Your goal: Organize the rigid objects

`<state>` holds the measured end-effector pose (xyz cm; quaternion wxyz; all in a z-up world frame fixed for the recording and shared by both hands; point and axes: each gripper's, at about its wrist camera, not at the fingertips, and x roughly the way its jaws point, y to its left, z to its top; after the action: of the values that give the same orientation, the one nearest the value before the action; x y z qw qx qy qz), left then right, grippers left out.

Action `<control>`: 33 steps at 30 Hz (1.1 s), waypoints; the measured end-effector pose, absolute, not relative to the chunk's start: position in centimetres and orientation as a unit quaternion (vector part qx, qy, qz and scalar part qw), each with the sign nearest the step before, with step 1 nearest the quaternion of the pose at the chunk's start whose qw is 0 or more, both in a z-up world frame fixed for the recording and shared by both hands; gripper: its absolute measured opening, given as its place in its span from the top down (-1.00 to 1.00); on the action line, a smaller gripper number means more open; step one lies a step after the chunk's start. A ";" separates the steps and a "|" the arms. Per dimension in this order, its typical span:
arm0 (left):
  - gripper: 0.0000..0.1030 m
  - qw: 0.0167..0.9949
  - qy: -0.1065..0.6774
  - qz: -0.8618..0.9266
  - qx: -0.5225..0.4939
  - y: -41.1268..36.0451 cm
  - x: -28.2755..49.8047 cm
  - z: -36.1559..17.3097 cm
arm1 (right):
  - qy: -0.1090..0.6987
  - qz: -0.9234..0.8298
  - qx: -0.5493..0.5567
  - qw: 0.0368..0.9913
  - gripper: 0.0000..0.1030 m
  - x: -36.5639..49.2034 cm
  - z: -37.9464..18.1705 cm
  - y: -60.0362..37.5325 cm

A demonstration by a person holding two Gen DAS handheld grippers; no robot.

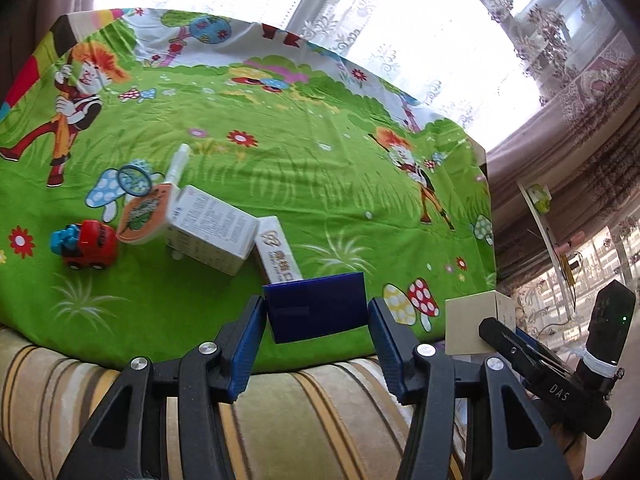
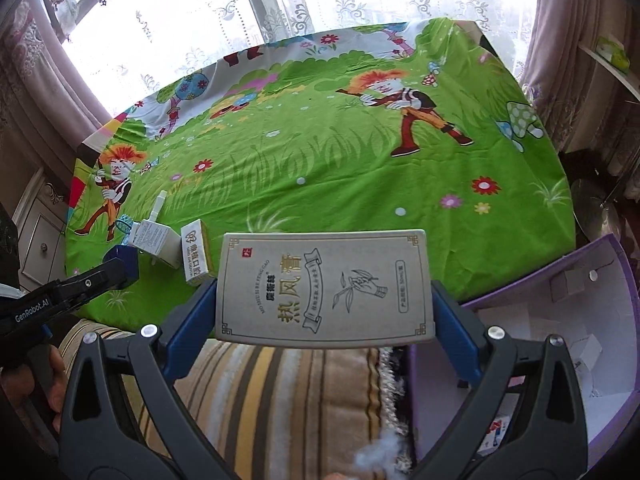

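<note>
My left gripper (image 1: 316, 303) is shut on a dark blue box (image 1: 320, 312), held just above the near edge of the green cartoon cloth (image 1: 280, 168). In the right wrist view my right gripper (image 2: 323, 286) is shut on a flat beige box with Chinese print (image 2: 324, 264), its blue pads pressing both short ends. On the cloth lie a white carton (image 1: 212, 236), a small white box (image 1: 278, 254), an orange oval packet (image 1: 140, 216), a white tube (image 1: 178, 164), a blue ring (image 1: 134, 178) and a red toy car (image 1: 86, 246).
An open purple box (image 2: 592, 246) with a white inside stands to the right of the cloth and holds a few small white boxes. A striped cushion (image 1: 320, 420) runs under both grippers. Lace curtains and a window are behind. A white cabinet (image 2: 36, 236) stands at the left.
</note>
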<state>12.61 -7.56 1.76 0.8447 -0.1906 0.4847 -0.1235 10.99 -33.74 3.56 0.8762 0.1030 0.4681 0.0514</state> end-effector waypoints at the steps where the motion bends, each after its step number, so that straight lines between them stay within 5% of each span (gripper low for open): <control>1: -0.04 0.843 0.487 -0.134 -0.183 -8.7 12.5 1.8 | 0.467 0.042 0.104 0.877 -0.93 10.4 3.6 -34.9; 29: -0.06 0.786 0.502 -0.353 0.067 -32.7 9.2 1.9 | 0.467 -0.132 0.143 0.862 -0.93 0.1 0.3 -54.5; 33: -0.29 0.782 0.508 -0.355 0.066 -33.0 9.2 1.6 | 0.465 -0.146 0.143 0.861 -0.93 -0.4 0.5 -55.6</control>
<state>9.18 -32.99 1.57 0.7822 0.0662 0.5081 -0.3545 -0.42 -55.63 0.54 0.8614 0.1428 0.4651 -0.1457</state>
